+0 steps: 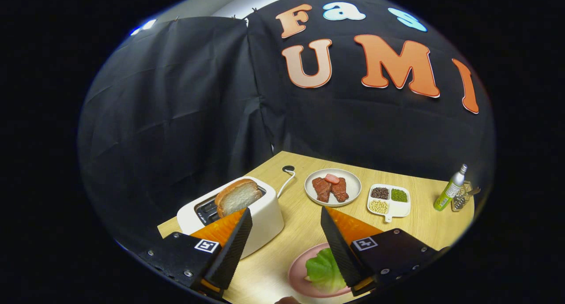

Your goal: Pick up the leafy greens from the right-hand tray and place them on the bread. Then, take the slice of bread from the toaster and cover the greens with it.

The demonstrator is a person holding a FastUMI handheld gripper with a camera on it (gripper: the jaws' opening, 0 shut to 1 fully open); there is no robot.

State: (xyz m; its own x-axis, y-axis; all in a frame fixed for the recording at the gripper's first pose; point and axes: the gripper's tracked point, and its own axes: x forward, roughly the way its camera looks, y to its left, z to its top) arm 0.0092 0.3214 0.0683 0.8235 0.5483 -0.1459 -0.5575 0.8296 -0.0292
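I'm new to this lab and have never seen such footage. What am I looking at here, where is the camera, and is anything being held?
The camera rides on a hand-held gripper that a person carries; it looks forward along the two fingers, which stand wide apart and hold nothing.

Ahead lies a wooden table. Near the left finger stands a white toaster with a bread slice sticking out of its slot. By the right finger is a pink plate with leafy greens on it. Beyond are a plate of meat, a divided tray of beans, a green bottle and a small grater.
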